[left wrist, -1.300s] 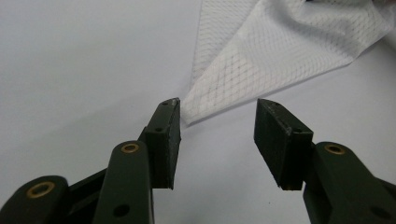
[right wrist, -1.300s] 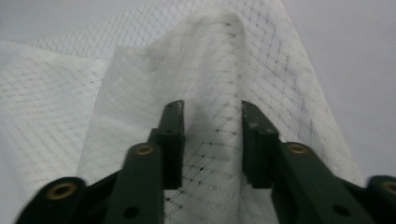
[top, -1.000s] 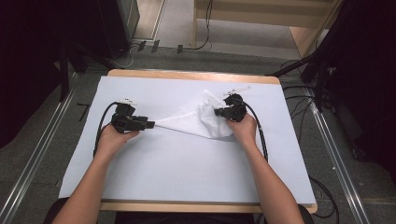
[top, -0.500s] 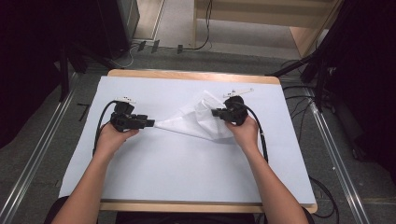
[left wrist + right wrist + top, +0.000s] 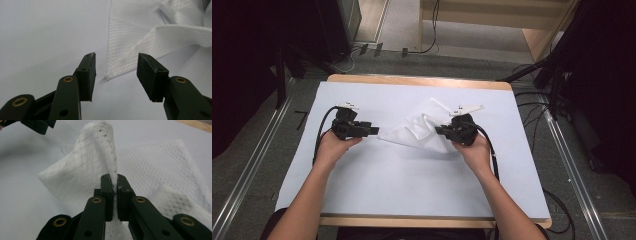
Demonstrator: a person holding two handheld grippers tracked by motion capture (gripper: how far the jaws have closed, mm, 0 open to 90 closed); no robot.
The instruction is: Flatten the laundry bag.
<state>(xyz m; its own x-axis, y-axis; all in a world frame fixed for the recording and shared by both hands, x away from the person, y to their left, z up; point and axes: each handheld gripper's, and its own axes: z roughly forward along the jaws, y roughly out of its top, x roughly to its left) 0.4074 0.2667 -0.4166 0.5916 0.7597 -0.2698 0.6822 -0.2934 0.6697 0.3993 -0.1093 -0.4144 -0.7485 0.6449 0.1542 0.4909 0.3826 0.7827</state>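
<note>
A white mesh cloth (image 5: 414,131) lies crumpled in the middle of the white-covered table (image 5: 377,185). My right gripper (image 5: 441,131) is shut on a fold of the cloth (image 5: 100,162), which rises in a peak between the black jaws (image 5: 113,188). My left gripper (image 5: 374,131) stands open at the cloth's left corner. In the left gripper view that corner (image 5: 110,75) lies on the sheet just beyond the gap of the open jaws (image 5: 116,72), apart from both pads.
The white sheet covers the wooden tabletop, whose edge (image 5: 417,80) shows at the back. Cables (image 5: 324,125) trail from both grippers. Metal rails (image 5: 247,170) run along the floor at both sides, and dark equipment stands around the table.
My right gripper has moved left toward the middle and a little up, dragging the pinched fold with it, so the cloth bunches more. The left gripper has stayed in place.
</note>
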